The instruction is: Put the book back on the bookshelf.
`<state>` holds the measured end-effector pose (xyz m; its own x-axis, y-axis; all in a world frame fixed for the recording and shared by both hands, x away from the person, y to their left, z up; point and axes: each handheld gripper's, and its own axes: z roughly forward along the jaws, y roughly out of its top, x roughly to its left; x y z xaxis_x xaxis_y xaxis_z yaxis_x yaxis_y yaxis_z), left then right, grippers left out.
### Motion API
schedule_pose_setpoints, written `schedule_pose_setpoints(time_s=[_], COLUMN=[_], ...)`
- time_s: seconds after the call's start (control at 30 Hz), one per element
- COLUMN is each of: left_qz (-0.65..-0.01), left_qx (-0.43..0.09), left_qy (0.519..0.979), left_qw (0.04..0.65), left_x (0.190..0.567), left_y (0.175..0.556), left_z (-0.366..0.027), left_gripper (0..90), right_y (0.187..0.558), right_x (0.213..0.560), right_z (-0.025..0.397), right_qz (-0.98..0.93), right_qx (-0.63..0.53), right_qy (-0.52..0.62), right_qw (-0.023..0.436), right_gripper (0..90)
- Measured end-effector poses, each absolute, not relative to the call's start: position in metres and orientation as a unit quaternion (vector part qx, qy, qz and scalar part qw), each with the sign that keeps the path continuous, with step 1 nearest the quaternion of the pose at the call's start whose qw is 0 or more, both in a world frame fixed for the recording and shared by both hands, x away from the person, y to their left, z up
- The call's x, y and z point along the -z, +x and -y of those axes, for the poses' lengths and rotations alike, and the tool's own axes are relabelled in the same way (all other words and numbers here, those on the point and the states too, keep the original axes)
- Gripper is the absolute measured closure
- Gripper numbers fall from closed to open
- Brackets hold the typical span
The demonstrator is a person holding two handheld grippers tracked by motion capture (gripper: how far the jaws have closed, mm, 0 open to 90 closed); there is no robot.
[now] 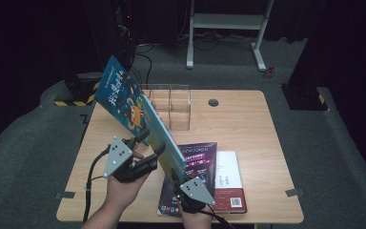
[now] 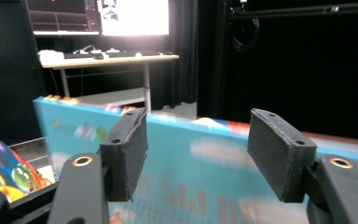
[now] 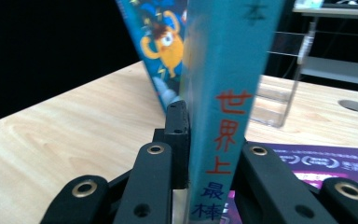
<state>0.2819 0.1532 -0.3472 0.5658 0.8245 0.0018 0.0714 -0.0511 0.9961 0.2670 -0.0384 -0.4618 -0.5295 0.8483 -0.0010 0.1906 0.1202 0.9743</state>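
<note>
The right claw point(image 1: 178, 177) is clamping the spine end of the blue book point(image 1: 138, 112), whose long axis is rising from the near edge toward the tabletop's point(image 1: 238, 119) far-left corner and clear file rack point(image 1: 170, 106), while the left claw point(image 1: 147, 143) is gaping open beside its cover.

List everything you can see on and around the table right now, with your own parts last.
Blue picture book: 1, teal-blue with an orange cartoon figure, lifted off the table, tilted toward the far left.
Purple book: 1, dark purple, flat at the near edge.
White book: 1, white and red, flat, partly under the purple book.
Clear rack: 1, transparent, far middle of the table.
Table: 1, light wood.
White frame: 1, on the floor beyond.
Left gripper: 1, black, fingers open beside the book.
Right gripper: 1, black, shut on the book's spine.
</note>
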Motion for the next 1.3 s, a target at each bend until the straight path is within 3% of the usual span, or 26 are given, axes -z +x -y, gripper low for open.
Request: schedule_pose_setpoints(time_s=[0.27,0.73,1.3], left_qz=[-0.336,-0.344,-0.364], left_qx=[-0.266,-0.278,-0.286], left_qy=[0.685,0.681,0.685], left_qw=[0.59,0.584,0.563], left_x=[0.365,0.358,0.36], left_y=[0.272,0.265,0.268], left_z=[-0.124,-0.109,-0.112], left_gripper=[28.2,26.3,44.8], right_y=[0.273,0.28,0.276], right_x=[0.463,0.466,0.467], right_z=[0.041,0.024,0.021], right_qz=[-0.666,-0.66,-0.671], right_qx=[-0.549,-0.549,-0.542], right_qy=[0.403,0.394,0.38], right_qw=[0.304,0.328,0.335], right_gripper=[80.0,80.7,77.7])
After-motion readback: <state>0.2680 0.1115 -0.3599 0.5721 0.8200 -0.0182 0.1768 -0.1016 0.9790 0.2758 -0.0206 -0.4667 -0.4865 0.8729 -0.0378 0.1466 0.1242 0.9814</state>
